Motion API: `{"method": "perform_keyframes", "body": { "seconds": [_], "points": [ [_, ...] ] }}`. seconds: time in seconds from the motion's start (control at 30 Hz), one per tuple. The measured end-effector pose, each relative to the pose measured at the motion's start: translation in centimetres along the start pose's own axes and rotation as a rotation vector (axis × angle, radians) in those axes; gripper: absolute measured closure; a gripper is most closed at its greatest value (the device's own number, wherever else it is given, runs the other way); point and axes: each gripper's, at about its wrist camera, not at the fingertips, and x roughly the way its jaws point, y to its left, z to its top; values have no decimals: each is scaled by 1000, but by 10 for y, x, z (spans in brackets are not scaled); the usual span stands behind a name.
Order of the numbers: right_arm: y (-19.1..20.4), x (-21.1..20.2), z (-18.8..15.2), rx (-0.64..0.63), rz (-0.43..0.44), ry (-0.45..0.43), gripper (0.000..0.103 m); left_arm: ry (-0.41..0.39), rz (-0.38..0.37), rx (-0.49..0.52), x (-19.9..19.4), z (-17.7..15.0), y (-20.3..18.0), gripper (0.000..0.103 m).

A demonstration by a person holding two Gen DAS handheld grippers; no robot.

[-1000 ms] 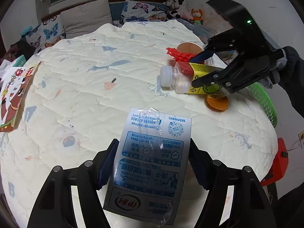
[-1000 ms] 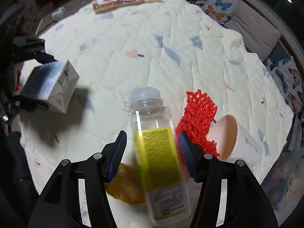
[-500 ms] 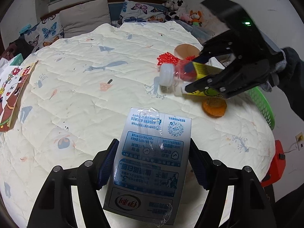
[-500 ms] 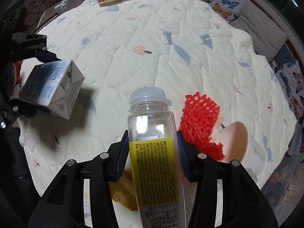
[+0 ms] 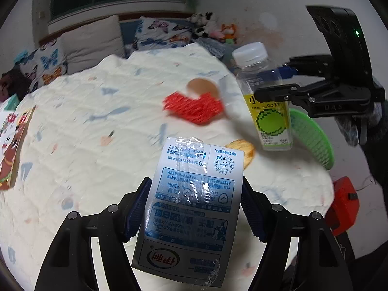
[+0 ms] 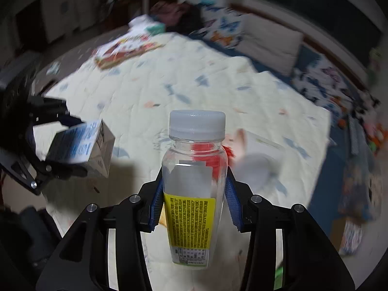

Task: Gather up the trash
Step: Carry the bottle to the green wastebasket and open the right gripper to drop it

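Bed (image 5: 101, 131): quilt carries the red mesh (image 5: 194, 106), paper cup (image 5: 202, 86) and a brownish scrap (image 5: 245, 149), all uncollected.
Green basket (image 5: 312, 138): beside the bed's edge, visible only in the left wrist view; likely the drop point.
Left gripper (image 5: 195, 208): fingers pinching the milk carton (image 5: 194, 206), off the quilt.
Right gripper (image 6: 192, 200): fingers have just closed onto the plastic bottle (image 6: 194, 189); a second ago it lay on the quilt, now it hangs upright above.
Meaning: both hands loaded, ready for the basket.
Right wrist view only: the bottle's printed back label.
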Motion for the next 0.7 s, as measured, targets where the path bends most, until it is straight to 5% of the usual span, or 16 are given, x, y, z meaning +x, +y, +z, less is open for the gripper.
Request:
{"method": "perform_keyframes", "body": {
  "seconds": [0.4, 0.7],
  "points": [
    [-49, -94, -89, 282, -213, -104, 58, -9, -127, 94, 12, 29, -68, 34],
    [-104, -109, -186, 498, -377, -4, 58, 11, -200, 135, 32, 53, -117, 34]
  ]
}}
